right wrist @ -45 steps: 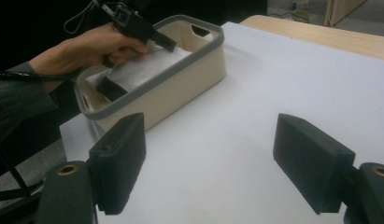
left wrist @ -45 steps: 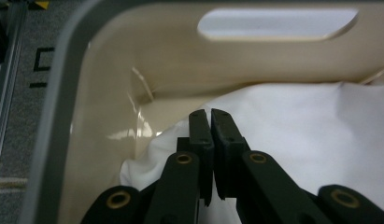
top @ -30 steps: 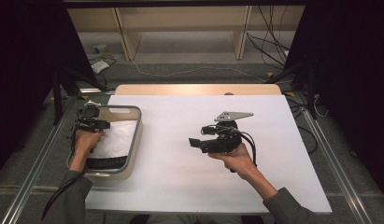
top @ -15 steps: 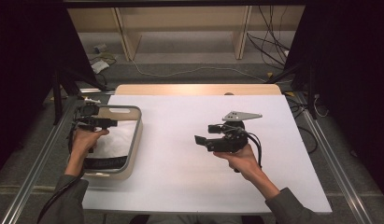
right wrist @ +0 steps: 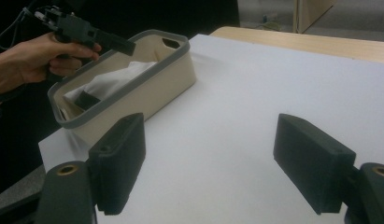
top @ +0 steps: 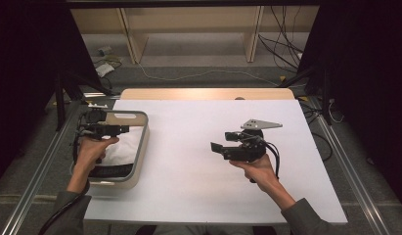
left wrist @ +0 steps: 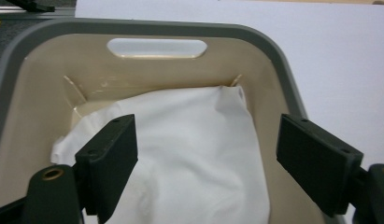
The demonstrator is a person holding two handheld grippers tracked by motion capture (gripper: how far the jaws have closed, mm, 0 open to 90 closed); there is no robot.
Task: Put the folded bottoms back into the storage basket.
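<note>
Both tools stand with their jaws spread wide and nothing between them. At the left of the high view, the left hand-held gripper (top: pixel 121 129) is held in the person's left hand (top: pixel 93 149) above a beige basket (top: pixel 140 147) with a grey rim, its jaws reaching toward the right of the frame over the basket's far half. In the left gripper view the two black jaws rise from the lower corners with the white cloth (left wrist: pixel 189 154) lying below and between them, apart from both pads; the cloth is heaped against the basket's far right corner, under the slot handle (left wrist: pixel 157 47) at the top centre of that frame. A dark item (top: pixel 108 170) lies in the near end of the basket, beside the cloth.

Right of centre in the high view, the right hand-held gripper (top: pixel 219 148) is held in the right hand (top: pixel 259 169) above the bare white bench (top: pixel 189 147), well apart from the basket, with its jaws turned toward the left of the frame. Its grey three-cornered plate (top: pixel 260 124) sits on top. In the right gripper view the basket is in the upper left, and open bench surface lies between it and the jaws.

Beyond the bench, in the upper part of the high view, cables (top: pixel 198 74) trail over the floor in front of wooden furniture legs (top: pixel 129 34).
</note>
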